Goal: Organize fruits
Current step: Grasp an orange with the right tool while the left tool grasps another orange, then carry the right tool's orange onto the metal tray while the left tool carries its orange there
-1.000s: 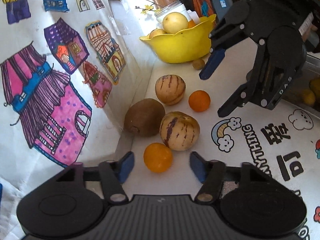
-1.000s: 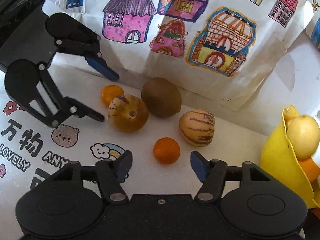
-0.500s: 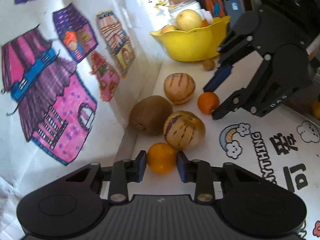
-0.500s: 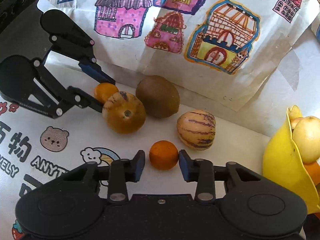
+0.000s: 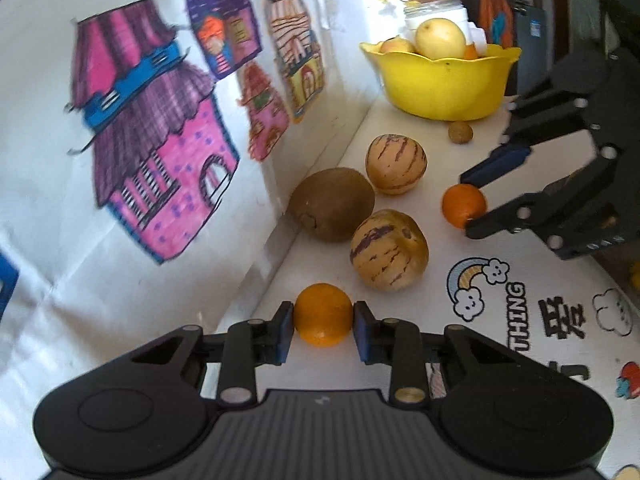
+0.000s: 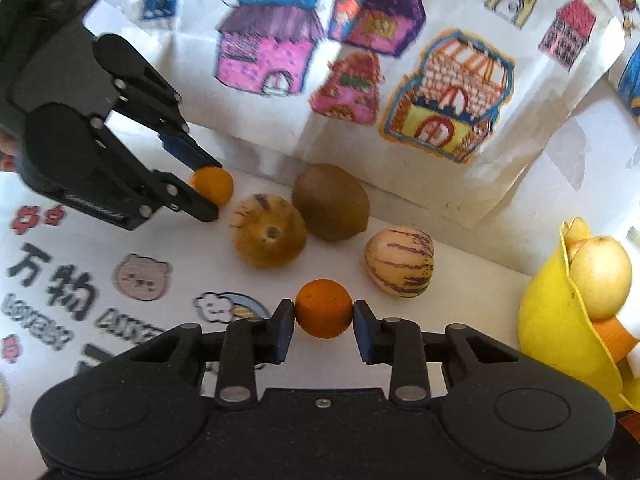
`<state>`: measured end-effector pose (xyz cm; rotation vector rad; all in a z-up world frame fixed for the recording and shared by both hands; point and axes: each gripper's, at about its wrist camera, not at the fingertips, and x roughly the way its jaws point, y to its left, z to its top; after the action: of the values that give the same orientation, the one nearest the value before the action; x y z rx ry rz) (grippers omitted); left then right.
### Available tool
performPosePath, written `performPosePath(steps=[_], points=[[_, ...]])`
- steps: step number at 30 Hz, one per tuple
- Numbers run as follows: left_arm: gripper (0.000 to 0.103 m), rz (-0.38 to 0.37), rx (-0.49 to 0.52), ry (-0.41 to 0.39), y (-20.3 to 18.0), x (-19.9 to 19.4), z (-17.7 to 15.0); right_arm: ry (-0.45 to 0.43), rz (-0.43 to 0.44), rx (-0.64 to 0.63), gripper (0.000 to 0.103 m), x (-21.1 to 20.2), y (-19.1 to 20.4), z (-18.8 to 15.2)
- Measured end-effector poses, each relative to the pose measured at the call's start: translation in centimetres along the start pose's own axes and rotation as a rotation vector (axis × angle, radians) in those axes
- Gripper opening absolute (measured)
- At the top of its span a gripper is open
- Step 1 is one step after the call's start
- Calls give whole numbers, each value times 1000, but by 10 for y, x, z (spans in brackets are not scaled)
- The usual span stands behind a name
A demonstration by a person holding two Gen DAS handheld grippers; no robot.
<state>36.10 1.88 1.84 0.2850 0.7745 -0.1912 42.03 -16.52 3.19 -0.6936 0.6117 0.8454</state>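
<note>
Left tool (image 5: 323,320) clamped on a small orange (image 5: 323,314), blue pads touching both sides of the fruit, which sits at the foot of the paper backdrop (image 5: 120,160). Right tool (image 6: 324,322) likewise gripping a second small orange (image 6: 324,313), nearer the open side of the bench (image 6: 480,300). Whether either orange is lifted or resting – cannot tell. From the left wrist only: a small brown nut-like lump (image 5: 460,133) by the base of the yellow bowl (image 5: 440,80), a white jar (image 5: 436,16) behind the bowl, and the whole scalloped rim of that bowl with pale round fruits heaped inside. From the right wrist only: the bowl cut off at the right edge, one pale fruit (image 6: 602,278) bulging over its rim, plus a bear-face sticker (image 6: 140,278) and blurred lettering on the bench cover. Between the two tools – a fuzzy brown kiwi (image 5: 331,204) against the backdrop, touching a smooth cream melon-like fruit with purple streaks (image 5: 389,250); a second striped fruit (image 5: 396,164) just beside the kiwi toward the bowl. Backdrop creased, covered in crayon-style houses, pink and purple. Tool fingers matte black with blue pads, body ribbed. Far corners dark and hard to read; cartoon cloud print (image 5: 478,280) partly covered by the tool body.
</note>
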Motion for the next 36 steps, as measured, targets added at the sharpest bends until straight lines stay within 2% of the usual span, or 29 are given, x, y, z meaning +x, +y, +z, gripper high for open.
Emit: performPosePath(steps=[6, 9, 18, 26, 36], points=[[34, -2, -23, -11, -6, -22, -2, -31, -2, -9, 34, -36, 17, 0], [34, -26, -33, -23, -12, -37, -1, -48, -9, -6, 34, -58, 31, -4], [34, -87, -24, -103, -52, -89, 10, -96, -53, 41, 34, -139, 60, -27], [34, -137, -41, -141, -98, -121, 6, -131, -104, 96, 34, -194, 79, -63], [34, -186, -49, -179, -153, -145, -20, -157, -154, 206, 34, -231, 93, -121]])
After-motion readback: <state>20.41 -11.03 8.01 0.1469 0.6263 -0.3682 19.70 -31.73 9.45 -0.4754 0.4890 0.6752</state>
